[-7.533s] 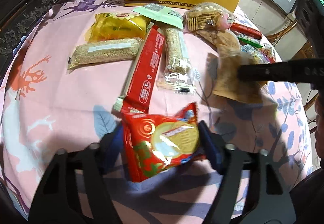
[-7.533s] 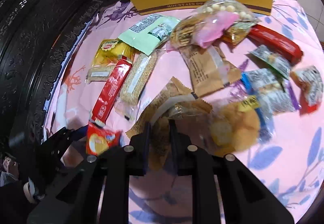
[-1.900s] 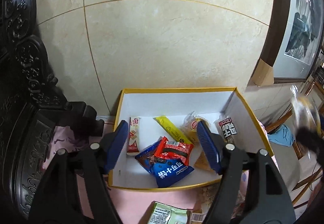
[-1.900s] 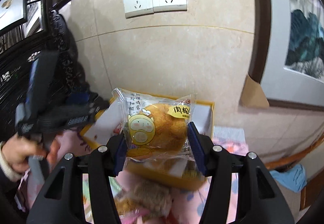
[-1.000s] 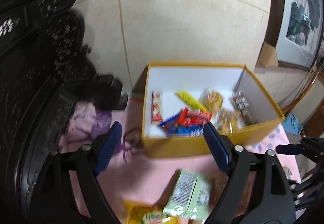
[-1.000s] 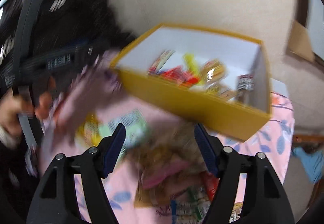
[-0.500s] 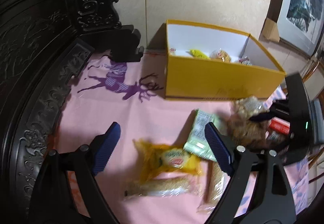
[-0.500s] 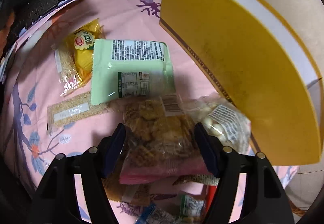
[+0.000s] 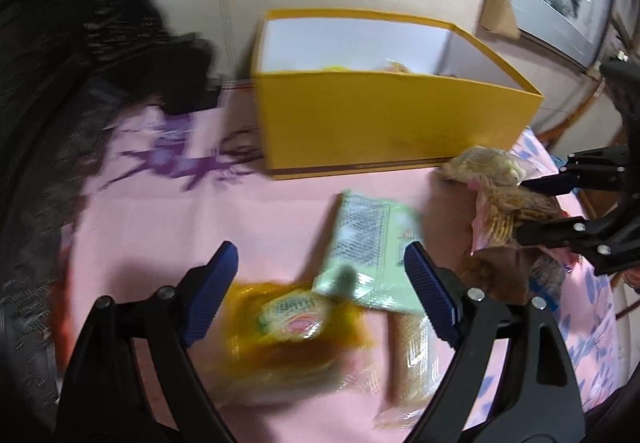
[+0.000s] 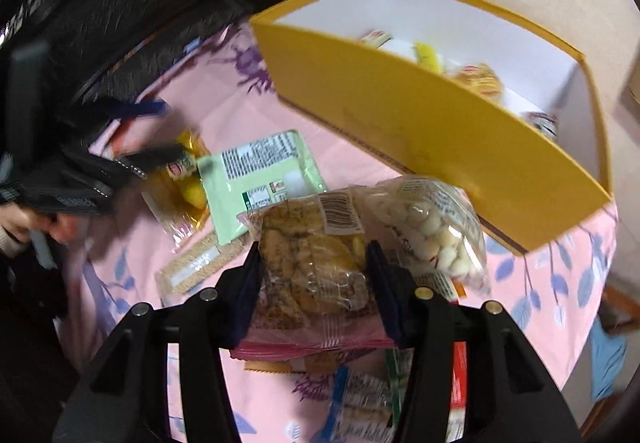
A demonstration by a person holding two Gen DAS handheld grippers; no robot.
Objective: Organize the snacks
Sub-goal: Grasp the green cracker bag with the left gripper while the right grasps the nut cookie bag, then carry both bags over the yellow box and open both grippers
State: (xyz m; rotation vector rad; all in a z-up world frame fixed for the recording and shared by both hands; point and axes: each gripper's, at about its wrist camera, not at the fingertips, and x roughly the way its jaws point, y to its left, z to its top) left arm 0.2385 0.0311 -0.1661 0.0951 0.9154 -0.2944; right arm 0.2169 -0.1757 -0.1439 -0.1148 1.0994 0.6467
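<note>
Between the blue pads of the right hand-held gripper (image 10: 314, 275) sat a clear bag of brown cracker snacks (image 10: 316, 263) with a pink seam, clamped across its short width, long axis running toward 12 o'clock along the fingers. A clear bag of white round candies (image 10: 432, 231) lay touching it at 2 o'clock. The yellow cardboard box (image 10: 460, 135), open-topped, white inside and already holding several packets, stood at 1 o'clock beyond the candies, its long front wall slanting from 11 to 3 o'clock; judged the drop target, up and over that wall.

Left hand-held gripper (image 9: 320, 283): fingers wide apart, holding nothing, hovering over a yellow snack packet (image 9: 292, 327) directly between and below them, motion-blurred. A pale green packet (image 9: 372, 243) at 1 o'clock overlapped the packet's far edge; a sesame-coloured bar (image 9: 408, 343) lay at 4 o'clock, long axis toward 12. Both rested on the pink-clothed worktop (image 9: 160, 227). The left was judged nearer the yellow packet, the right nearer the box.
</note>
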